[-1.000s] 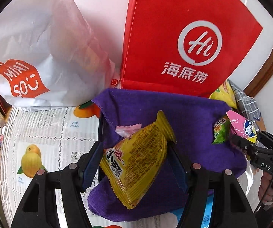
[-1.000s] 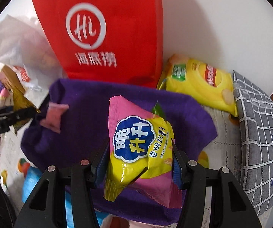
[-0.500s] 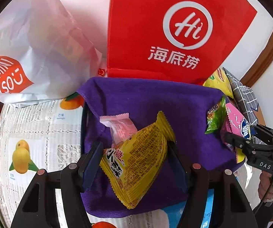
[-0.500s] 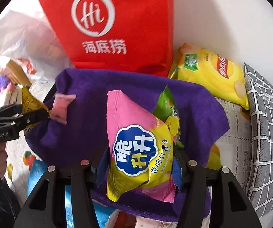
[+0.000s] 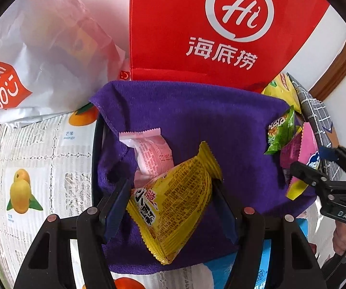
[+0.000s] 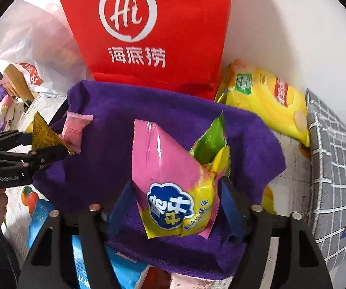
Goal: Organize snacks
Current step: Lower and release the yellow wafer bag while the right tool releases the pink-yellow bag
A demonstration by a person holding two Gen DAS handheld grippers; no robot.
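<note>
My left gripper point(image 5: 170, 192) is shut on a yellow snack packet point(image 5: 173, 207), held over the left part of a purple towel point(image 5: 197, 120). A pale pink packet point(image 5: 153, 154) lies just behind it; I cannot tell whether they touch. My right gripper point(image 6: 175, 197) is shut on a pink and yellow packet point(image 6: 170, 183) over the towel's right part, with a green packet point(image 6: 211, 142) pressed behind it. Each gripper also shows in the other view: the right gripper point(image 5: 303, 168) and the left gripper point(image 6: 52, 149).
A red "Hi" bag point(image 5: 209, 29) stands behind the towel against the wall. A white Miniso bag point(image 5: 33, 55) is at the back left. A yellow chips bag point(image 6: 266, 96) and a grey checked cushion point(image 6: 334, 168) lie at the right. Blue packets point(image 6: 86, 252) lie at the near edge.
Both grippers have moved forward and lower over the purple towel with their packets. The pale pink and green packets show more fully now.
</note>
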